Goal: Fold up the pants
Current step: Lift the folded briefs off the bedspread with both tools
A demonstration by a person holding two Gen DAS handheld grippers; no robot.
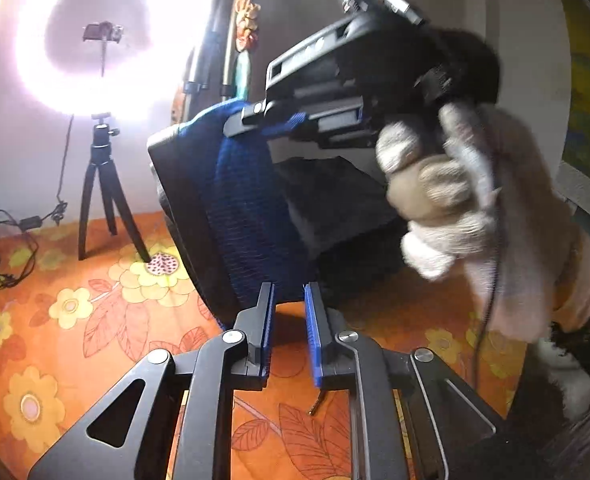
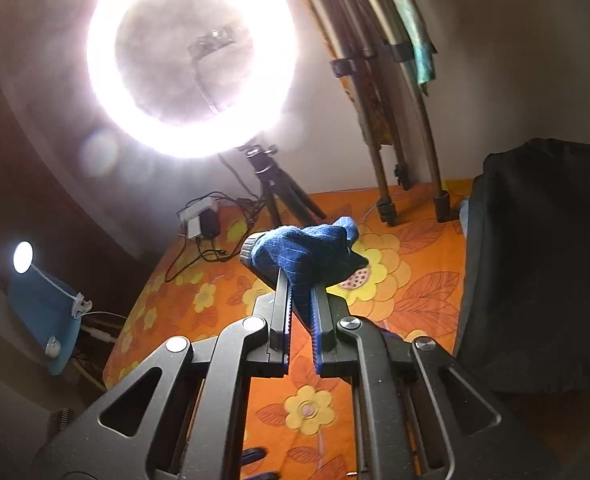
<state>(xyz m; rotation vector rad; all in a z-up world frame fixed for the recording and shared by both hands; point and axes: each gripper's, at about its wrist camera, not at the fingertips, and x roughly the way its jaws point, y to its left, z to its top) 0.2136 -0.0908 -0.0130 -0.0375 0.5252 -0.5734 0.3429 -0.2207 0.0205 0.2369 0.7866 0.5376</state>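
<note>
The blue striped pants [image 1: 247, 208] hang in a dark-backed fold above the orange floral sheet [image 1: 75, 320]. In the left wrist view a gloved hand [image 1: 455, 200] holds my right gripper [image 1: 255, 118], which is shut on the top of the fold. My left gripper [image 1: 289, 292] is at the lower edge of the hanging cloth. Its blue pads stand slightly apart and show a gap, so they are not pressing the cloth. In the right wrist view my right gripper [image 2: 301, 296] pinches a bunch of the blue pants [image 2: 307, 260], which spills over its fingertips.
A bright ring light [image 1: 107, 40] on a small black tripod [image 1: 103, 184] stands at the back. Cables and a charger [image 2: 203, 220] lie near it. Tall tripod legs [image 2: 387, 160] lean on the wall. A dark cloth mass [image 2: 535, 260] fills the right. A blue side table [image 2: 39, 312] stands left.
</note>
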